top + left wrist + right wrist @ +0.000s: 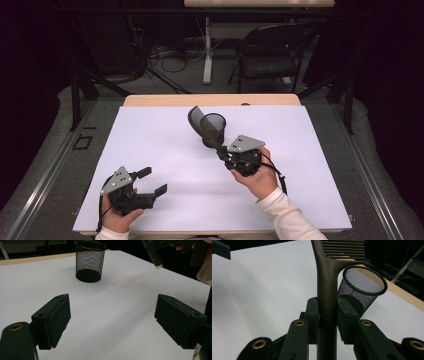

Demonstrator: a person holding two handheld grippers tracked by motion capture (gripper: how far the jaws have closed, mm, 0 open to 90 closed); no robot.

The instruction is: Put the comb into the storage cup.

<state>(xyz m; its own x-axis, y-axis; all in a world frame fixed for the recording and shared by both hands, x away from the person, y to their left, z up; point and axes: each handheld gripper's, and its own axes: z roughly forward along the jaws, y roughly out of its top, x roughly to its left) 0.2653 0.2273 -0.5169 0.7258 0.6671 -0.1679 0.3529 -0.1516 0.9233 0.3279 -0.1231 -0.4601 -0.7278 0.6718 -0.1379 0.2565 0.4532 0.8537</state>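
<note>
right tool (327, 320) grips spatula (325, 290) | blade top cut off | mesh cup (362, 287) beside

Left claw (150, 181): matte black body, two blocky jaws with flat rectangular pads, small screw holes showing in the pad blocks. A grey three-cornered plate with dark dots is sitting on top. A brass-ringed pivot hole is showing at the jaw arm in the left gripper view.

Right claw (221, 151): same black build, same grey plate, brass-ringed pivots on both arms; a thin black cable is trailing off it.

The person is wearing cream-white long sleeves, cuffs showing near the worktop's near edge.
</note>
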